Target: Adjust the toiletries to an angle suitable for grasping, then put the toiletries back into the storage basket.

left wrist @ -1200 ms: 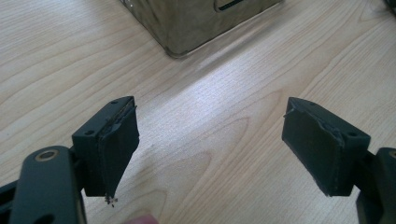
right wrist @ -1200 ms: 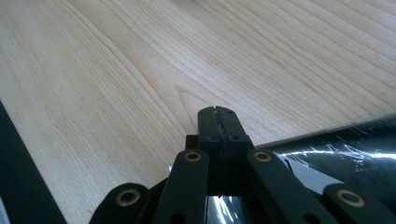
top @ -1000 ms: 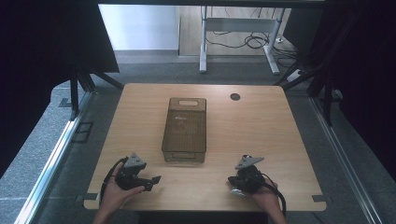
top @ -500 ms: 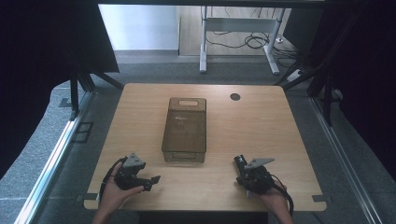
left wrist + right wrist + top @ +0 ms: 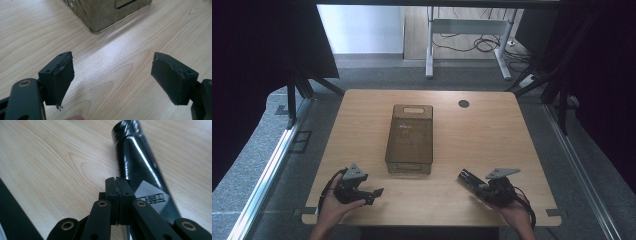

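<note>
Seen from the high view, a light wooden worktop (image 5: 492, 135) carries a translucent brown-tinted rectangular plastic bin (image 5: 409, 135) lying lengthwise at its middle, with a slot handle in its far end wall. The left gripper (image 5: 376, 192) rests at the near left edge in the person's left hand (image 5: 332, 210), and the right gripper (image 5: 463, 173) sits at the near right, angled toward the bin's near end.

The left gripper view supplies the detail of its fingers (image 5: 62, 77). They stand wide apart with nothing but bare wood between them, and the bin's near corner (image 5: 105, 10) is just ahead.

The right gripper view gives what the overhead picture leaves as one dark bar. The right gripper (image 5: 117, 180) has its fingers pressed flat together, pad on pad. A glossy black plastic squeeze tube (image 5: 135, 162) with a grey printed label lies on the worktop just beside and beneath them, its round cap pointing away. Whether the tube's flat end is pinched I cannot tell.
</note>
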